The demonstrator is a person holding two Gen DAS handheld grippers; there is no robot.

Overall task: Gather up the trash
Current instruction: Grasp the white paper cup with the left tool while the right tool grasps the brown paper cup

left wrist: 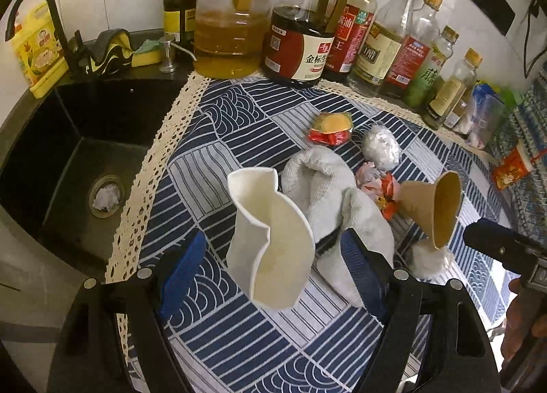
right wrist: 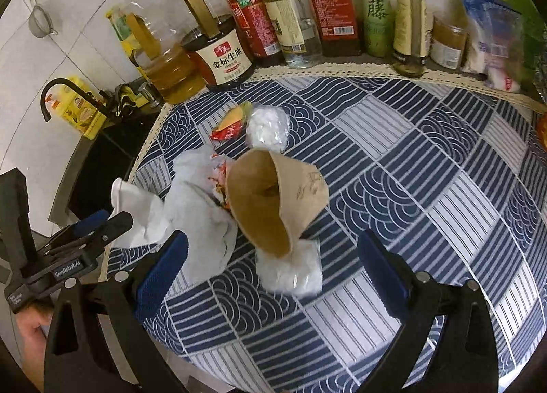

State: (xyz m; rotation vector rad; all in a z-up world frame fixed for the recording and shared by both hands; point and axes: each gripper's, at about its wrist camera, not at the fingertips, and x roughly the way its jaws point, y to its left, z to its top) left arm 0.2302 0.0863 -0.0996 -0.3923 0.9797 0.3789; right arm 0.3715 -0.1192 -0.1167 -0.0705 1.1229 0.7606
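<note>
While the trash lies in a loose heap on the patterned cloth (left wrist: 239,341), you have collected nothing that the pictures show, so almost all of the task is left. I see no bin or bag in either view. In the heap are a crushed white cup (left wrist: 270,239), a grey-white towel (left wrist: 328,187), a crushed brown cup (right wrist: 273,201), a white plastic wad (right wrist: 294,273) under it, small red wrappers (left wrist: 386,194), a second plastic wad (left wrist: 381,148) and a red and yellow packet (left wrist: 331,128) further back. Your left gripper (left wrist: 273,270) points steeply down with its jaws wide, and the white cup stands between them, but the pads do not seem to press it. Your right gripper (right wrist: 273,263) also tilts down, with jaws wide around the brown cup and the wad, gripping neither. The 2 grippers are near each other, side by side.
</note>
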